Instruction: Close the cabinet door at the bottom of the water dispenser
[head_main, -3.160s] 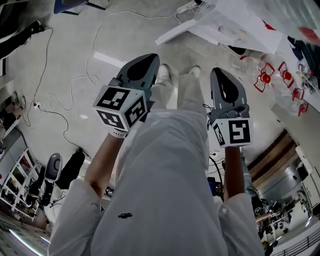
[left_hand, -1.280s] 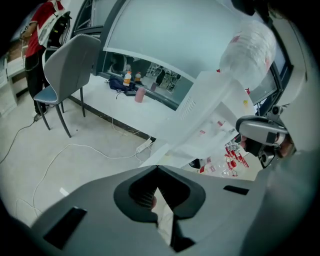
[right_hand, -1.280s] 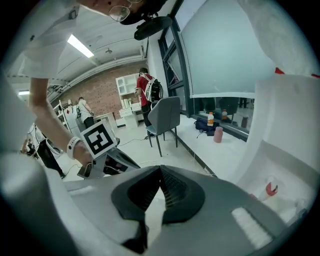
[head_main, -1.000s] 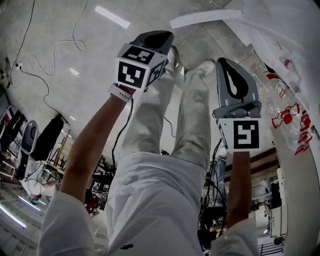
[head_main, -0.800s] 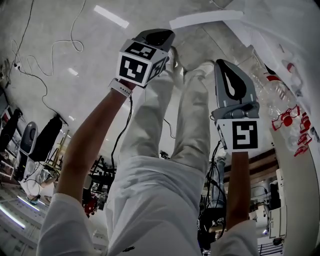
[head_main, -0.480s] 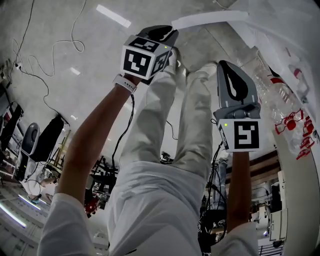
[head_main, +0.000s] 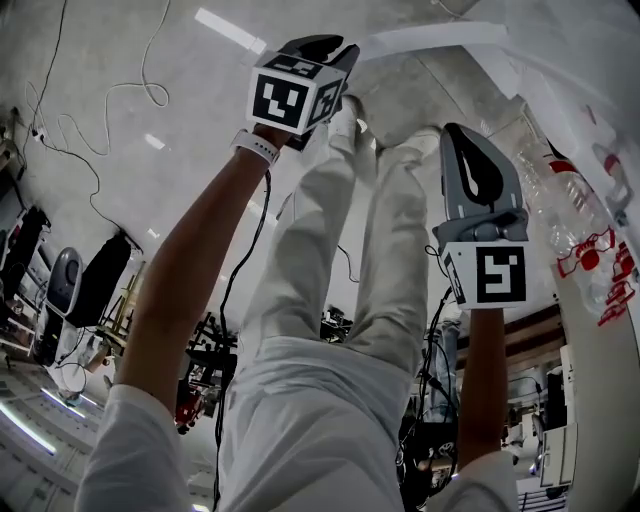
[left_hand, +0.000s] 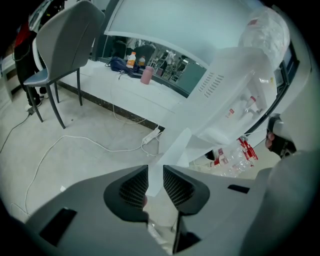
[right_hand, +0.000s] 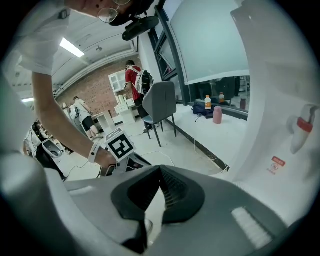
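The left gripper (left_hand: 155, 181) has its jaws a narrow gap apart. The pale edge of the cabinet door (left_hand: 175, 149) lines up in that gap, but whether the pads touch it cannot be told. The right gripper (right_hand: 160, 172) has its jaw tips pressed together with nothing between them.

In the head view the left gripper reaches far out, its nose just beside the free end of the door. The door stands open from the foot of the water dispenser (left_hand: 235, 95) on the right. The right gripper is nearer, to the right of the person's white trousers (head_main: 335, 230) and apart from the door.

Since half a second ago the left gripper has gone farther out toward the door's end, while the right one has barely shifted. Three seconds back both were side by side, near, over the thighs and well short of the door.

Clear plastic bottles (head_main: 585, 255) with red markings lie at the dispenser's foot on the right; in the left gripper view they show just past the open door. What they contain cannot be made out. On the far ledge by the window stand an orange bottle (right_hand: 207, 102) and a pink cup (right_hand: 217, 114). A grey chair (left_hand: 67, 37) stands far left, and a white cable (left_hand: 75, 145) trails across the floor.
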